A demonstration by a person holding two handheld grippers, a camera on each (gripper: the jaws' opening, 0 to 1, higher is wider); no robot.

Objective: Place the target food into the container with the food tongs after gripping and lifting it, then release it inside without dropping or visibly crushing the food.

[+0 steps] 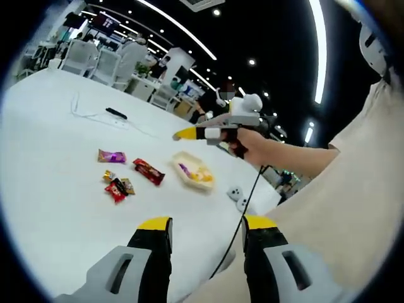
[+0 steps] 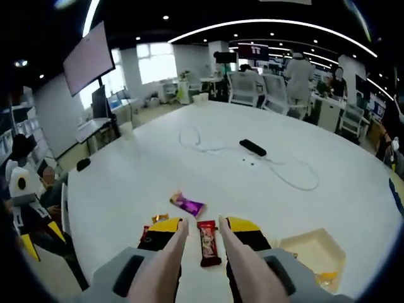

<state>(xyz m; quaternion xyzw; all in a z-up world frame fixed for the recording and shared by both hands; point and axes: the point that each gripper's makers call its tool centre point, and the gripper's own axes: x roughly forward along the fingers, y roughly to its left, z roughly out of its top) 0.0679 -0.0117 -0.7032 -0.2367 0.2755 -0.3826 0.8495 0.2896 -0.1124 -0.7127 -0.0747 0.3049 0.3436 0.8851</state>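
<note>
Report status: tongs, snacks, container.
Right tongs open above red snack bar. Left tongs open, empty. Container beside snacks, path unobstructed.

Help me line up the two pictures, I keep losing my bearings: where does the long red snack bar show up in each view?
Left gripper view: the red snack bar lies left of centre on the white table, between the purple wrapper and the cream tray.
Right gripper view: it lies low at centre, framed between the right gripper tips.
Shared landmark: the purple wrapper, just beyond the bar.
</note>
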